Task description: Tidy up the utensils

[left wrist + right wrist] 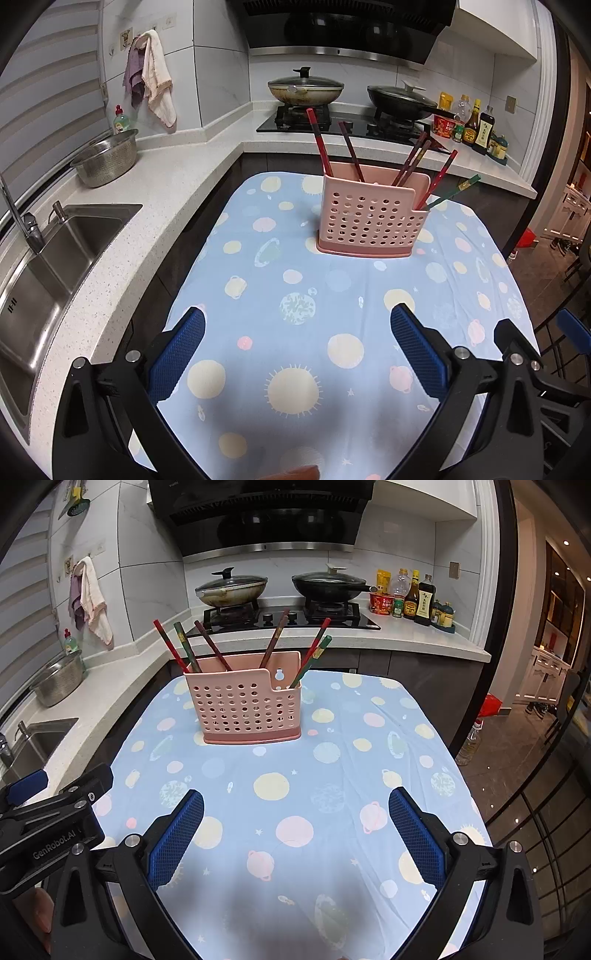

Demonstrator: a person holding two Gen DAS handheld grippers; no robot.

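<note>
Reading "GenRobot.AI" on left gripper (55, 794); chopsticks (275, 642) in pink holder (243, 709).

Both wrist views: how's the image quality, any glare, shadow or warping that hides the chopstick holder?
Left wrist view: heavy fisheye bending of the counter edges, a dark shadow on the tablecloth near the left gripper, but the pink holder is sharp. Right wrist view: same warping and shadow by the right gripper; holder and chopsticks clear, no glare.
</note>
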